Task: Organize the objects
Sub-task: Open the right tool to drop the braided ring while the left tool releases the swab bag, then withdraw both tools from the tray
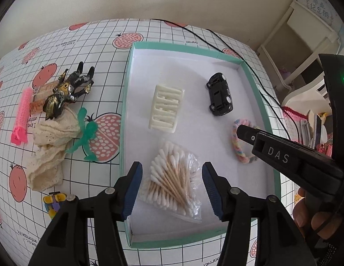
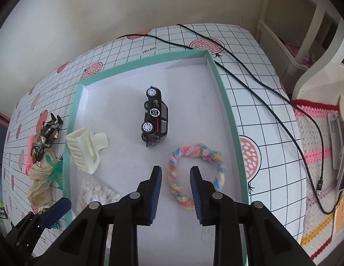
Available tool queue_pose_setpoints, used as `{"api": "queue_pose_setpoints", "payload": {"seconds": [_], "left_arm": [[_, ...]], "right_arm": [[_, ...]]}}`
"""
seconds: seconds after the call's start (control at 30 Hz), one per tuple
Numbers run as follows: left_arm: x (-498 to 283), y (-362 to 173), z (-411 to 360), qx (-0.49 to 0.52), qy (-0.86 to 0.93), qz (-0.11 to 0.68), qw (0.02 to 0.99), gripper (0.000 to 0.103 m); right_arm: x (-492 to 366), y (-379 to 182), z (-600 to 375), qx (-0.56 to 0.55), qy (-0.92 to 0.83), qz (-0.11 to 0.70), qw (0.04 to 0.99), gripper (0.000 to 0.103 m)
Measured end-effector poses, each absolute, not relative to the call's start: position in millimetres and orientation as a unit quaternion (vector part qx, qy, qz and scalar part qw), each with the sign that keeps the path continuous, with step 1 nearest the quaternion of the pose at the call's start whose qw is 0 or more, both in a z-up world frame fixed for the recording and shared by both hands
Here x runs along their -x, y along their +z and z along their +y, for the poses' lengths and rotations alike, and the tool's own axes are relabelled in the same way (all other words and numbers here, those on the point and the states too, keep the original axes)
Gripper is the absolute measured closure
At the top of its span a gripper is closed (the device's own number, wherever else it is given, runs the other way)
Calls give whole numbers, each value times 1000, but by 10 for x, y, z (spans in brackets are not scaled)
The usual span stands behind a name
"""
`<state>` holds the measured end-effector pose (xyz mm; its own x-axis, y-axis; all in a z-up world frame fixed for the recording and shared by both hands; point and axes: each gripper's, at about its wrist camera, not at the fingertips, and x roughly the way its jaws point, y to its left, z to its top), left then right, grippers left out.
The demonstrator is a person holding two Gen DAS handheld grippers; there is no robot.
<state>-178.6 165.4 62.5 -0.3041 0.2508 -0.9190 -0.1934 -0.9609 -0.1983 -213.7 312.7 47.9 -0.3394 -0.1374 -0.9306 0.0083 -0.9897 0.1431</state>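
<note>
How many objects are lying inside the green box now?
4: the hair clip at the left, the toy car at the far right, the hair tie near right, the cotton swabs nearest. None seems hidden.

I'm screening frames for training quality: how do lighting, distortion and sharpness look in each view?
Left wrist view: soft, even daylight, faint shadows inside the box; strong fisheye bending of the tablecloth grid, dark corner vignette; cotton swabs sharp. Right wrist view: same barrel distortion curving the box rim; toy car and scrunchie crisp, no glare.
</note>
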Motion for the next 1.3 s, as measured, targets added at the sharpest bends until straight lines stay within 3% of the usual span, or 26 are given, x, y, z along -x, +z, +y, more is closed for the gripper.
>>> {"api": "queue_pose_setpoints", "payload": {"seconds": [0.23, 0.57, 0.63, 0.7, 0.77, 0.8, 0.9, 1.13, 1.3], "left_arm": [[1694, 911, 1658, 545, 826, -35, 139, 46], [1866, 814, 1528, 545, 830, -44, 112, 46], [1880, 793, 1508, 547, 829, -47, 106, 45], [1890, 777, 1479, 546, 831, -47, 95, 45], [1895, 769, 1456, 540, 837, -40, 78, 35], [1899, 765, 1436, 537, 840, -38, 69, 28], [1916, 758, 1357, 534, 842, -45, 54, 26], [1929, 778, 1201, 517, 854, -52, 20, 8], [1927, 798, 1138, 504, 862, -49, -1, 6]], "right_arm": [[2162, 806, 3130, -538, -838, -70, 54, 73], [2150, 731, 3145, -546, -833, -67, 57, 73], [2152, 713, 3149, -546, -833, -69, 58, 67], [2148, 703, 3149, -545, -834, -67, 60, 53], [2143, 704, 3142, -540, -837, -63, 58, 34], [2145, 703, 3141, -540, -837, -62, 57, 34], [2148, 690, 3138, -541, -837, -64, 61, 29], [2150, 671, 3117, -540, -837, -64, 63, 14], [2156, 680, 3109, -536, -840, -62, 65, 4]]}}
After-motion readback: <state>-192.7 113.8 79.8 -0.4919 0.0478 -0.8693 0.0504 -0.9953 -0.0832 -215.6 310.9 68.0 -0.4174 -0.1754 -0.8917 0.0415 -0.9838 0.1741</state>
